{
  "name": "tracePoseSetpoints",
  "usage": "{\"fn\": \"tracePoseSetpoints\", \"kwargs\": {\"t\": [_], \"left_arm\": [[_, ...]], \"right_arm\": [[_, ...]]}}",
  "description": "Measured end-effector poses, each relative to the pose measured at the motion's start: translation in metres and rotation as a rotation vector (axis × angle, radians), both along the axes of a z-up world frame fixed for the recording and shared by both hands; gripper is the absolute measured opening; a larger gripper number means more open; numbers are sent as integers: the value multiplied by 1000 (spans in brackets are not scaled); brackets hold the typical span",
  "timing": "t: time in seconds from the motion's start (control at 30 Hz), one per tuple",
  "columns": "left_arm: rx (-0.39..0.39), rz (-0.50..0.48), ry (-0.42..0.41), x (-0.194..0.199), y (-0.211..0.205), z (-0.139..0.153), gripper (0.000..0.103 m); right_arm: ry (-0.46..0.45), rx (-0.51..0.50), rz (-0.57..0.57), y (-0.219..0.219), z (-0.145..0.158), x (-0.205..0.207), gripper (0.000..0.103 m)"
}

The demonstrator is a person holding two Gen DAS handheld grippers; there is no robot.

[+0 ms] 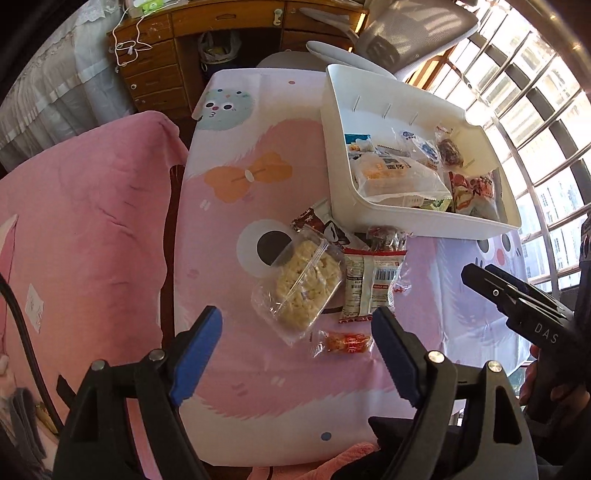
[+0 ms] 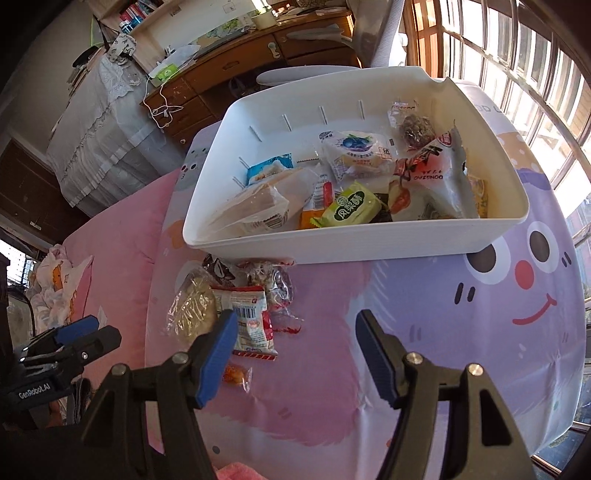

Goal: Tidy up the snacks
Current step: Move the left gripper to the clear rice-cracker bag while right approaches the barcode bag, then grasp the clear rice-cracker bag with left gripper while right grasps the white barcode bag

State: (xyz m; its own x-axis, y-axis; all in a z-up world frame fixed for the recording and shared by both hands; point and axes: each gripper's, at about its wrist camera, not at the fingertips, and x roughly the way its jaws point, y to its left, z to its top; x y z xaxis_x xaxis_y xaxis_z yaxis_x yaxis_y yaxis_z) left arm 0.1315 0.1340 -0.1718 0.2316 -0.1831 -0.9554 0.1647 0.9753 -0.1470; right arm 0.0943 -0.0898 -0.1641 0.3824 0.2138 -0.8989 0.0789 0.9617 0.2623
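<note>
A white bin stands on the pink cartoon tablecloth with several snack packs inside. In front of it lies a small pile: a clear-wrapped rice cake, a white and red packet, a dark packet and a small orange candy. My left gripper hangs open above the candy and the rice cake, holding nothing. My right gripper is open and empty over bare cloth, right of the pile.
A wooden desk with drawers and a grey office chair stand behind the table. A pink blanket lies to the left. Barred windows run along the right side.
</note>
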Motion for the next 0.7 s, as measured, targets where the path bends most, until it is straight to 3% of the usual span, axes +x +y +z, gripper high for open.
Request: {"fn": "tracePoseSetpoints", "kwargs": {"t": [0.4,0.7], "left_arm": [[11,-228,122,36,-10,-54,83],[58,-329,169,56,-31,-88,82]], "right_arm": [[-50,-16,7,40,-28,-8,71],[-22,-39,27,66,-58,-13,71]]}}
